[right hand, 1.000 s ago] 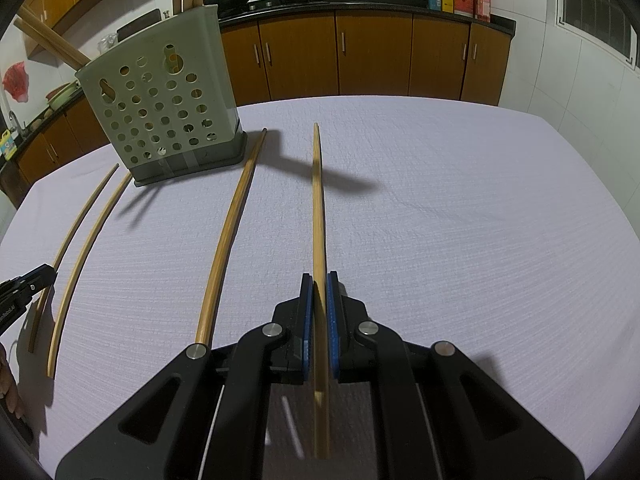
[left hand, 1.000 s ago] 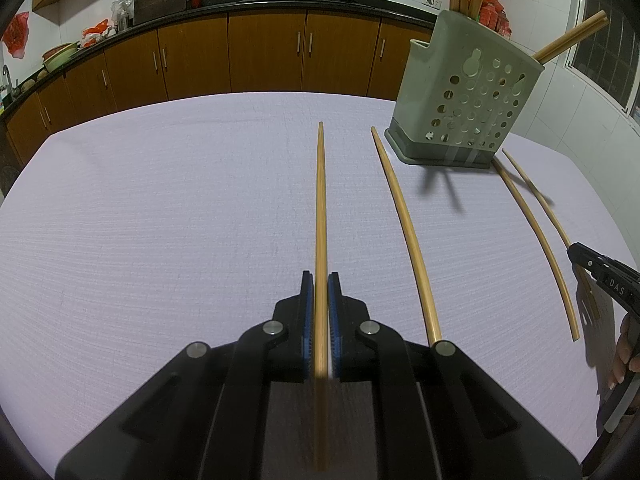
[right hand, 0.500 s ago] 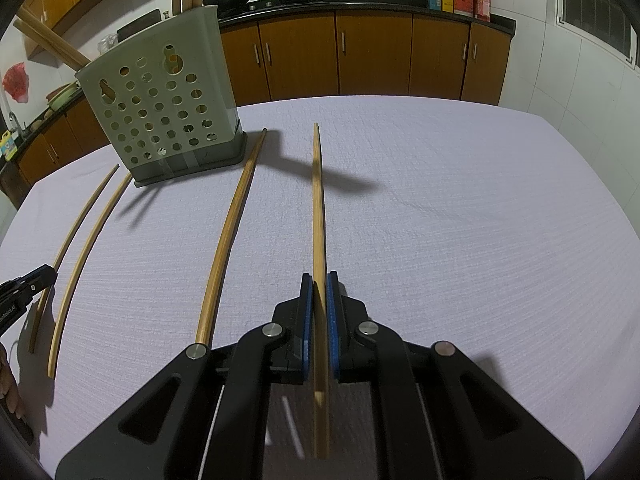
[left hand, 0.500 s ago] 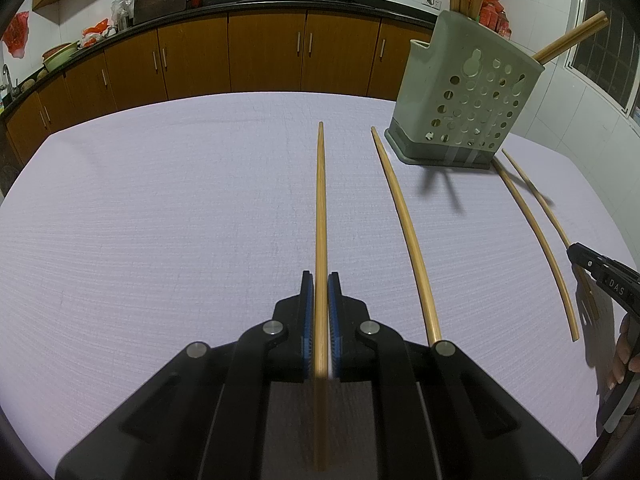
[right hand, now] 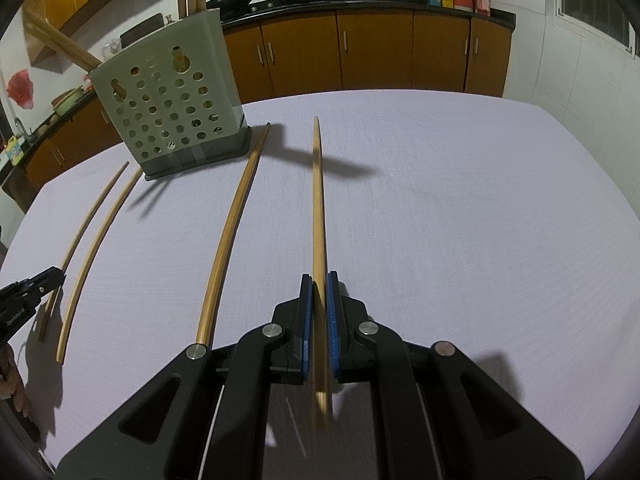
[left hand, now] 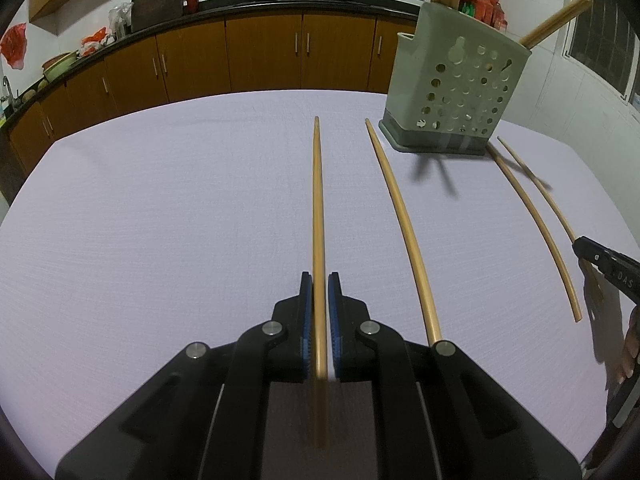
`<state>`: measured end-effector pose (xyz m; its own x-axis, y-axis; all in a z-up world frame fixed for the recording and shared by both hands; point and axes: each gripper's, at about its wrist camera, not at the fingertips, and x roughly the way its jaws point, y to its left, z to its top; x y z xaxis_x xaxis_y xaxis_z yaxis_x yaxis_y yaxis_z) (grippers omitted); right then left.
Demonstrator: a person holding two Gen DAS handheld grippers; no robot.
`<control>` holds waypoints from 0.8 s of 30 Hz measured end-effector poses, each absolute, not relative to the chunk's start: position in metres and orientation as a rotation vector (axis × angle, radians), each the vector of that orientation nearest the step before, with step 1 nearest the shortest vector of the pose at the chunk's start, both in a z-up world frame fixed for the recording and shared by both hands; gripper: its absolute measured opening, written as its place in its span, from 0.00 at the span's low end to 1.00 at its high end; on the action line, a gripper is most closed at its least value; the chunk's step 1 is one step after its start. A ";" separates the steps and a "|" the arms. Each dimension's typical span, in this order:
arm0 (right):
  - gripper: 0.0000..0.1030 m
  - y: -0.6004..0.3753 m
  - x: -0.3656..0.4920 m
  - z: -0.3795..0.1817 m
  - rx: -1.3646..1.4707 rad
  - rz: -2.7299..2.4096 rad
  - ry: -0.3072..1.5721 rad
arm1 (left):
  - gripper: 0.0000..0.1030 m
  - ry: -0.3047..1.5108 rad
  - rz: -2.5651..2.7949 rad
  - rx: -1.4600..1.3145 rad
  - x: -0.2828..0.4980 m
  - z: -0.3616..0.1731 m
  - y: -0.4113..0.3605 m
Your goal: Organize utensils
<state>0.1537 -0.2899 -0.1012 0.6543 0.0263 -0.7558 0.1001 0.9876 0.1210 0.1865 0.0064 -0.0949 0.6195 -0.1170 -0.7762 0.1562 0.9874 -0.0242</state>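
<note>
My left gripper [left hand: 319, 280] is shut on a bamboo chopstick [left hand: 318, 200] that points away over the lilac tablecloth. In the same way, my right gripper [right hand: 319, 280] is shut on another chopstick [right hand: 318, 200], whose far tip casts a shadow on the cloth. Two loose chopsticks lie between the held ones, one [left hand: 400, 220] near the left gripper and one [right hand: 232, 232] near the right. At the far side a grey-green perforated holder [left hand: 456, 96] [right hand: 172, 108] stands with several chopsticks upright in it. Each view shows the other gripper's tip at its edge [left hand: 582, 246] [right hand: 54, 276].
The table's lilac cloth [left hand: 160, 220] spreads wide to the left in the left wrist view and to the right [right hand: 480, 220] in the right wrist view. Brown kitchen cabinets [left hand: 260, 56] and a counter with woks run behind the table.
</note>
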 end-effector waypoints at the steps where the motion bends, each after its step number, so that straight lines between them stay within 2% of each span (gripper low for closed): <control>1: 0.08 -0.289 0.154 -0.101 0.154 -0.043 0.858 | 0.10 0.889 -0.156 0.048 0.186 -0.095 0.006; 11: 0.07 -0.292 0.154 -0.097 0.123 -0.044 0.845 | 0.07 0.892 -0.166 0.038 0.185 -0.092 0.007; 24: 0.07 -0.308 0.125 0.011 0.135 -0.047 0.529 | 0.07 0.563 -0.222 0.006 0.158 0.028 0.003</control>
